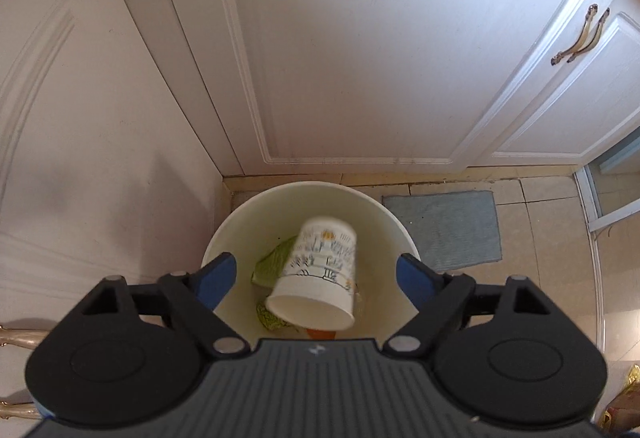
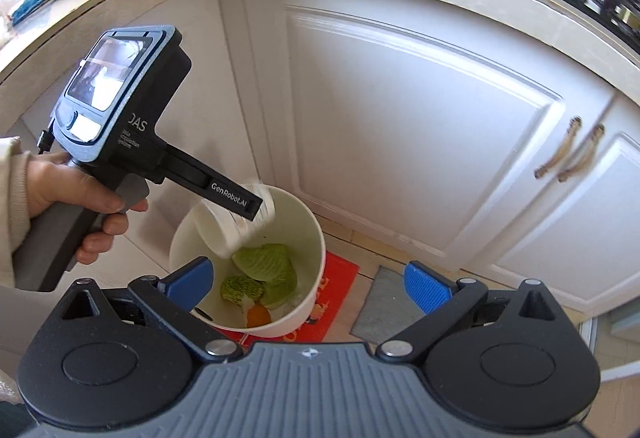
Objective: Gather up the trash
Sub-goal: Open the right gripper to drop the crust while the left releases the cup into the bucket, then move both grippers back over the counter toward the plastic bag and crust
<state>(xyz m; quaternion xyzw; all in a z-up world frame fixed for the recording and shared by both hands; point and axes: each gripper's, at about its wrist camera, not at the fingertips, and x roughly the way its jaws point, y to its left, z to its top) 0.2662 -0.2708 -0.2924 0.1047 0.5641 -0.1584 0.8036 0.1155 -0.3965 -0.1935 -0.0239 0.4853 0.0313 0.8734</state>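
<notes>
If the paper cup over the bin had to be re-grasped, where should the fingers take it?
Grip the paper cup across its printed side wall near the middle, coming from above the white bin. It hangs tilted, open mouth toward the camera, so the wall faces both fingers; the thin rim would likely crush.

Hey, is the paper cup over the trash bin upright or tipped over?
Tipped. The paper cup is tilted, its open mouth facing the camera, apart from the open left gripper above the trash bin.
</notes>
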